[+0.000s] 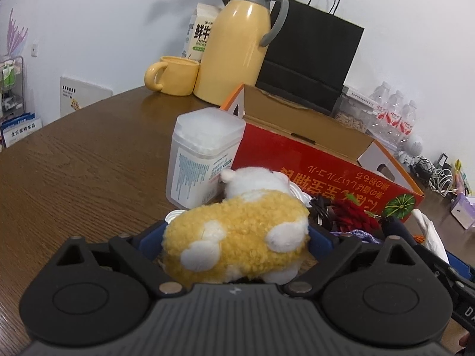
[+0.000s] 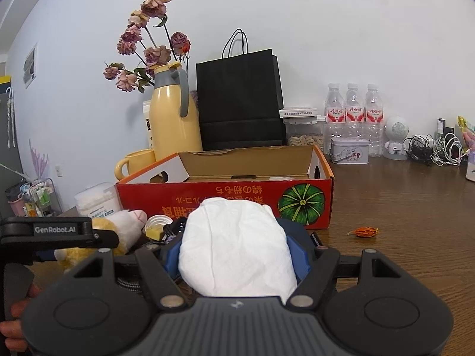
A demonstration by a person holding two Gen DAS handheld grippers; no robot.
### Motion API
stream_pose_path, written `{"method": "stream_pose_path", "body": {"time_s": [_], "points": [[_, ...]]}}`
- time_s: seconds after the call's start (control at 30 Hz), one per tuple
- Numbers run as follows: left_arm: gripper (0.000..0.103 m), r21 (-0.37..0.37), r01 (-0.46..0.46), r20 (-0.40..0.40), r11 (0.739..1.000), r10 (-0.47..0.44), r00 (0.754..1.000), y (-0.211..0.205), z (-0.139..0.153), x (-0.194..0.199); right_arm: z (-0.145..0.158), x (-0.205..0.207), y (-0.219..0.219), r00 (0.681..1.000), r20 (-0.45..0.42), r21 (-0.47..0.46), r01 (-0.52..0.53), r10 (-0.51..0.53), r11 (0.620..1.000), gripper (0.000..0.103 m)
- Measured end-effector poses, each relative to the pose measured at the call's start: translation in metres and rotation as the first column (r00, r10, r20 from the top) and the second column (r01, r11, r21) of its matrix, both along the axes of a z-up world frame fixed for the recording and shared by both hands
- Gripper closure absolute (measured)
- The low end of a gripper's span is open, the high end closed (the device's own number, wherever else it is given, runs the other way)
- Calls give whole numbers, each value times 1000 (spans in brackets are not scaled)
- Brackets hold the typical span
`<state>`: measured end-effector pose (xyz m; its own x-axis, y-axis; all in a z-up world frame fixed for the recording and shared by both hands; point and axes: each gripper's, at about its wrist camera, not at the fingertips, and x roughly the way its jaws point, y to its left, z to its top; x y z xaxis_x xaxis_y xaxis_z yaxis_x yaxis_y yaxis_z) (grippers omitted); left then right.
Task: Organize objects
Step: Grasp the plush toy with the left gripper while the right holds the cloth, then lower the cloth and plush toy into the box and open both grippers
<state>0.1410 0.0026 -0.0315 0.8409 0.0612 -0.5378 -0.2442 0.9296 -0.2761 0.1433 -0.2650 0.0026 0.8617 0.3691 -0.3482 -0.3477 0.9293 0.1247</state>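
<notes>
Plush toy point(image 1: 237, 240), yellow with white patches, is seen between the blue pads of the left gripper point(image 1: 236, 237); the jaws stand wide, and whether the pads press on it cannot be told. No earlier picture is given for comparison. Just ahead of that gripper a translucent lidded container point(image 1: 204, 154) stands upright on the wooden counter point(image 1: 74, 172), touching or nearly touching the toy's white head. Ahead and to the right lies the red cardboard box point(image 1: 320, 172), flaps open, printed text upside down, pumpkin picture at its right end. A dark tangle of small items with a red piece point(image 1: 353, 213) is seen just right of the toy, in front of the box.

White crumpled cloth or paper bundle point(image 2: 237, 252) is held between the blue pads of the right gripper point(image 2: 237, 255), jaws set at a medium width around it, directly in front of the box point(image 2: 225, 201). To the left of the right gripper the left gripper's body point(image 2: 59, 231) and the toy point(image 2: 118, 228) are visible. To the right, apart on the counter, lies a small orange object point(image 2: 363, 232).

Beyond the box: yellow thermos jug point(image 2: 172, 118), yellow mug point(image 2: 135, 163), black paper bag point(image 2: 240, 101), water bottles point(image 2: 353, 112).
</notes>
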Motion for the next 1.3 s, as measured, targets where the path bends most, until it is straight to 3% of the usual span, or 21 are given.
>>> {"method": "stream_pose_path", "body": {"time_s": [0.17,0.4,0.57,0.77,1.0,1.3], "points": [[10,51,15,39,999,-17,999,-3,3,-9,0,-1,-1,1000,7,0,6,-6,1000,34],[11,160,40,155,986,-65,986,-16,16,-30,2,-4,-2,1000,27,-4,8,-8,1000,34],[11,211,53,255,976,-107,961,-24,41,-31,17,-4,-1,997,76,-7,5,-5,1000,34],[11,256,26,352,966,-119,928,-36,75,-2,42,19,11,991,130,-46,22,-16,999,34],[10,286,19,332,958,-118,936,-45,91,70,62,78,35,989,139,-99,55,-41,994,34],[10,299,-36,242,954,-39,969,-45,74,150,52,162,73,997,8,-146,73,-73,987,34]]}}
